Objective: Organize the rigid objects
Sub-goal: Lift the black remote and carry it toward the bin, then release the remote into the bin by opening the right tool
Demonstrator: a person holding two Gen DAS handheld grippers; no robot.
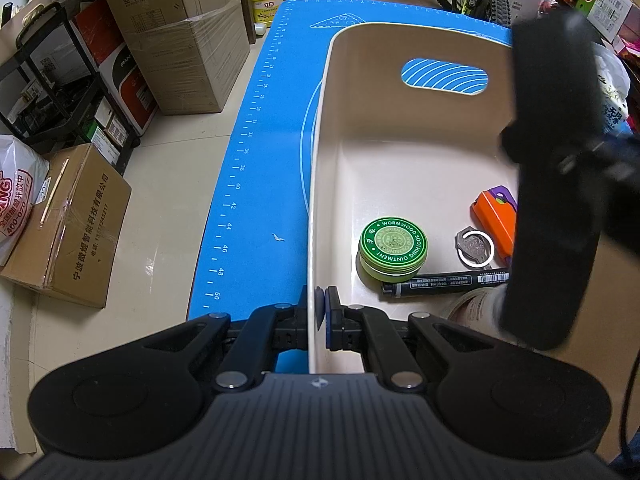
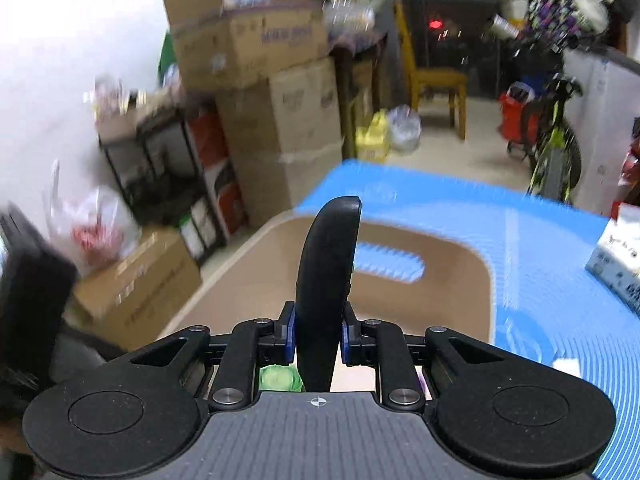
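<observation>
- Cardboard boxes crowd the floor beside the blue mat [image 1: 248,168]. From the left wrist, my left gripper [image 1: 320,312] is clamped on the near rim of the beige bin [image 1: 320,184], steadying it. Inside lie a green ointment tin [image 1: 393,249], a black marker [image 1: 444,282], a key [image 1: 474,247] and an orange box [image 1: 494,220].
- From the right wrist, blurred, my right gripper [image 2: 318,338] pinches a flat black object [image 2: 326,280] above the bin. I judge it could slip or strike the far wall if released carelessly.

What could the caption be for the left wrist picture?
Left gripper pinches the beige bin's rim; inside lie a green ointment tin, a black marker and an orange case.
</observation>
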